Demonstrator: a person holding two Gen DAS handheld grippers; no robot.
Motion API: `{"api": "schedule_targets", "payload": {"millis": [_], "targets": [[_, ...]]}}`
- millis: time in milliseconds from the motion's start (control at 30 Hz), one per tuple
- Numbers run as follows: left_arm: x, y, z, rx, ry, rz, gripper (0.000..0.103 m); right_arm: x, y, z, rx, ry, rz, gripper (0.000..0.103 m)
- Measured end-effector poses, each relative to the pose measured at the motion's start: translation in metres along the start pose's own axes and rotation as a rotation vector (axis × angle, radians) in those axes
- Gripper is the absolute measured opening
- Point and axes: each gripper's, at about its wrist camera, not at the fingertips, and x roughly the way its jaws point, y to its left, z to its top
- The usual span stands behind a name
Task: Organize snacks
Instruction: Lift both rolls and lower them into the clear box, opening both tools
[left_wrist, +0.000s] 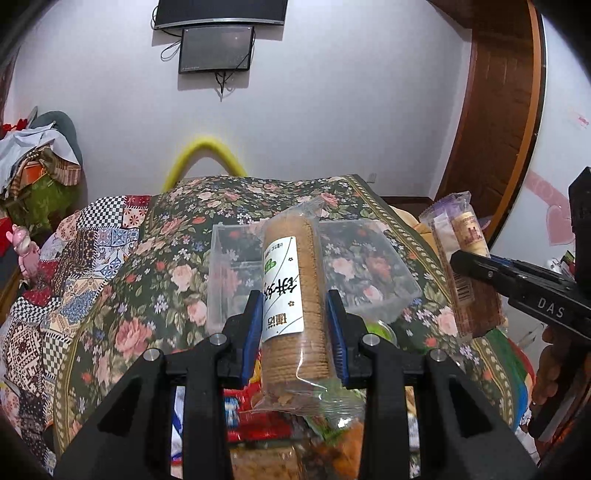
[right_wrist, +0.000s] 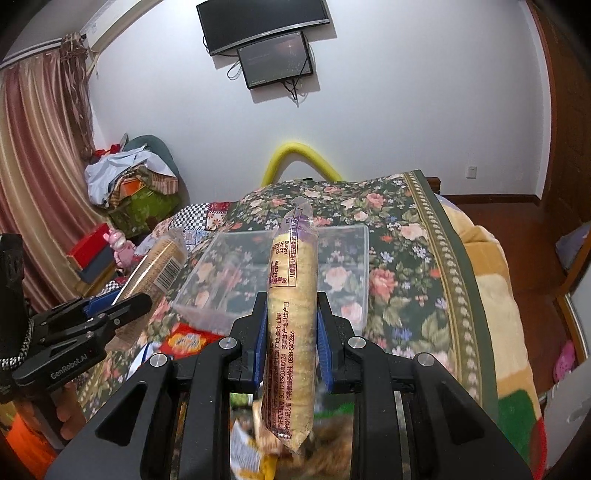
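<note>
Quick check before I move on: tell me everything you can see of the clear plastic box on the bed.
The clear plastic box is a lidless rectangular tub of see-through plastic, sitting upright on the floral bedspread, whose roses show through its walls. Nothing shows inside it, though the held packets hide part of it. It lies ahead of both grippers; snack packs crowd its near edge. Neither gripper touches it.

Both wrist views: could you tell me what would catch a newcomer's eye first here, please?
Each gripper holds a long pack of biscuits upright: the left gripper is clamped on a brown stack with a white label, the right gripper on a paler roll printed with red text. Just beyond them a clear plastic box sits open on the flowered bedspread, and loose snack packets lie near its front edge.
</note>
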Motion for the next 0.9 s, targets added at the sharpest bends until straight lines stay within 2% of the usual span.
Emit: {"api": "schedule_targets", "payload": {"millis": [400, 533, 633, 900], "targets": [[0.055, 0.012, 0.029, 0.004, 0.05, 0.016, 0.033, 0.038, -0.008, 0.032, -0.024, 0.011, -0.017, 0.021], [0.077, 0.017, 0.034, 0.001, 0.082, 0.021, 0.033, 0.059, -0.014, 0.039, -0.025, 0.052, -0.017, 0.021], [0.092, 0.021, 0.036, -0.018, 0.114, -0.004, 0.033, 0.074, -0.016, 0.04, -0.034, 0.087, -0.02, 0.021], [0.13, 0.026, 0.031, -0.014, 0.18, 0.006, 0.033, 0.111, -0.018, 0.039, -0.076, 0.198, -0.031, 0.021]]}}
